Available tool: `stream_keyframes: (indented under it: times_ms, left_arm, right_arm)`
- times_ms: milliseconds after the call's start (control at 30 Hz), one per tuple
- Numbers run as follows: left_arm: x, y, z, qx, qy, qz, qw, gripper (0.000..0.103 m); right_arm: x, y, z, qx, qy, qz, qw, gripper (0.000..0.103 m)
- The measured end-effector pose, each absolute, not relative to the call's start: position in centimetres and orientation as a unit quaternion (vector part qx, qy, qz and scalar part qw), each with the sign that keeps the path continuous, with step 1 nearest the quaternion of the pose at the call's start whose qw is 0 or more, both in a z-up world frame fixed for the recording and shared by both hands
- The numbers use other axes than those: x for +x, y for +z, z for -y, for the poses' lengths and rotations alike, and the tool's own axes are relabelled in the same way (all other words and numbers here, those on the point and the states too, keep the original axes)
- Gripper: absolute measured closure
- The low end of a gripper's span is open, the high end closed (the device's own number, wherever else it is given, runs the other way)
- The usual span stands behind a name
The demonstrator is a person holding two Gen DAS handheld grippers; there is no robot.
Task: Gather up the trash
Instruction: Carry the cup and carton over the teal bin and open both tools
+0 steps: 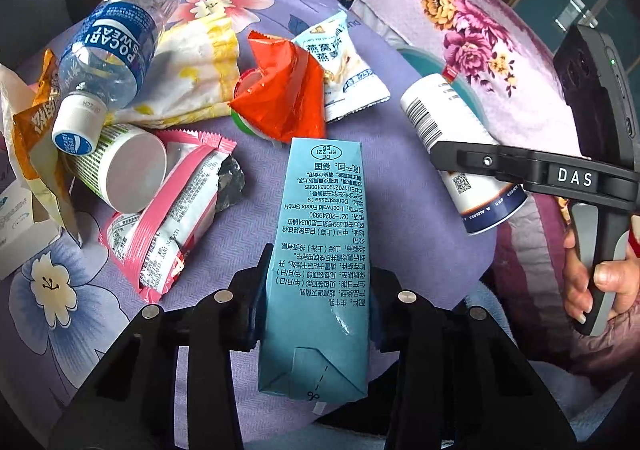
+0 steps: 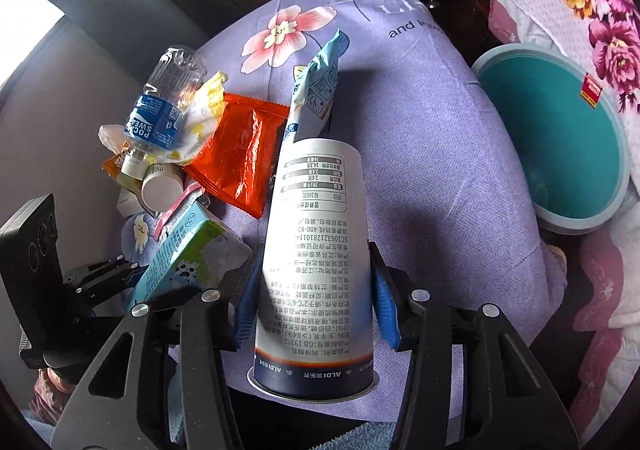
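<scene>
The left gripper [image 1: 316, 290] is clamping a light-blue milk carton [image 1: 320, 250] across its narrow sides, the carton's far end sticking out well ahead of the jaws. The right gripper [image 2: 316, 298] is squeezing a white yogurt cup [image 2: 316, 250] by its lower wall, rim toward the camera, base pointing forward.

Both loads look ready for the teal bin [image 2: 560, 146], which is sitting ahead of and to the right of the right jaws. To do this well, I would judge, the cup should be going in first, since the carton is travelling on the far side from the bin. Each piece should be released only when fully over the opening — the cup is tapered and could be slipping forward out of the pads if tilted further down.

Left of both jaws, more trash is lying in a pile: a Pocari Sweat bottle [image 1: 112, 46], a red wrapper [image 1: 280, 90], a pink-edged wrapper [image 1: 168, 210] and a small white cup [image 1: 120, 166].

Everything is resting on a lilac flowered bedsheet [image 2: 432, 154] — soft and creased, so light wrappers may be sinking into folds. A pink floral quilt [image 1: 460, 22] is bunched beyond the bin.
</scene>
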State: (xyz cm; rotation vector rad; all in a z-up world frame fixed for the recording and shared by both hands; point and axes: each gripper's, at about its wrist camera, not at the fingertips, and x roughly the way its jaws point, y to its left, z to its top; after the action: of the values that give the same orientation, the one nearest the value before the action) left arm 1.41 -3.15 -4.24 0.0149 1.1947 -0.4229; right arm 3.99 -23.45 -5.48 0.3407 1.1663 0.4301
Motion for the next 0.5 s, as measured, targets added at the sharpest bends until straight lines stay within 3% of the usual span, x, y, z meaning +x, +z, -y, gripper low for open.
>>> stream_keyframes:
  times_ms: [300, 500]
  left_arm:
    - [3.7, 0.7, 6.8, 0.016, -0.225, -0.511, 0.829, 0.063]
    - [7.6, 0.9, 13.5, 0.05, -0.247, -0.511, 0.822, 0.063]
  right_arm:
    - [4.9, -1.8, 29.3, 0.212, 0.169, -0.486, 0.831, 0.056]
    - [5.4, -1.3, 36.6, 0.256, 0.099, -0.45, 0.85, 0.056]
